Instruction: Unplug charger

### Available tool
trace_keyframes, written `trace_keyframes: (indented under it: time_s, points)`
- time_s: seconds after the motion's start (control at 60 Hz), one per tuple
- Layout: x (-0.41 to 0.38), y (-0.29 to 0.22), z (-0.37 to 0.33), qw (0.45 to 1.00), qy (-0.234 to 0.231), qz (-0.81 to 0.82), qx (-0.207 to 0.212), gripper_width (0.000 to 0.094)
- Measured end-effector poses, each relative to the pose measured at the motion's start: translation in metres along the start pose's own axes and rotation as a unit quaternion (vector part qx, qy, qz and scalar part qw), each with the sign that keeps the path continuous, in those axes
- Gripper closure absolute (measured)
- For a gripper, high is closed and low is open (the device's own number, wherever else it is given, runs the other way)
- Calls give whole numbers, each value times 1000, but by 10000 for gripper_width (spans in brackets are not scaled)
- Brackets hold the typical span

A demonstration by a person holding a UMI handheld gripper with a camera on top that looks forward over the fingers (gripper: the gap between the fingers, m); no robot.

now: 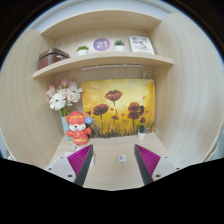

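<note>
Tongs (113, 163) wide open, holding nothing, over the light wooden desk (108, 176); advance straight toward small white charger-like block (123, 157) ahead between pink pads (80, 158), centring before closing.

You have ahead: 1 poppy painting (118, 107) | 1 red-and-white figurine (77, 127) | 1 bunch of white flowers (62, 97) | 2 shelves (100, 63) | 2 small potted plants (119, 45) | 1 round purple sign (101, 44) | 1 framed picture (141, 44) | 1 wall socket (123, 157)
</note>
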State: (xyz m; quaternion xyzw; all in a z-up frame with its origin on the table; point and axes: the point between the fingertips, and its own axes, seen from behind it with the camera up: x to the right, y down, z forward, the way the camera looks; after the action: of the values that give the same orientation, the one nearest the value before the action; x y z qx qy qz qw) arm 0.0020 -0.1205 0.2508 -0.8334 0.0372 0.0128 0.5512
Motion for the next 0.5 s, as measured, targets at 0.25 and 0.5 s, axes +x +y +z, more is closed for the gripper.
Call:
trace_keyframes:
  time_s: [0.25,0.5]
  points:
    - [-30,56,-82,999,-10,-36,-24,109]
    - [-36,94,-119,998,-16,-44,-49,87]
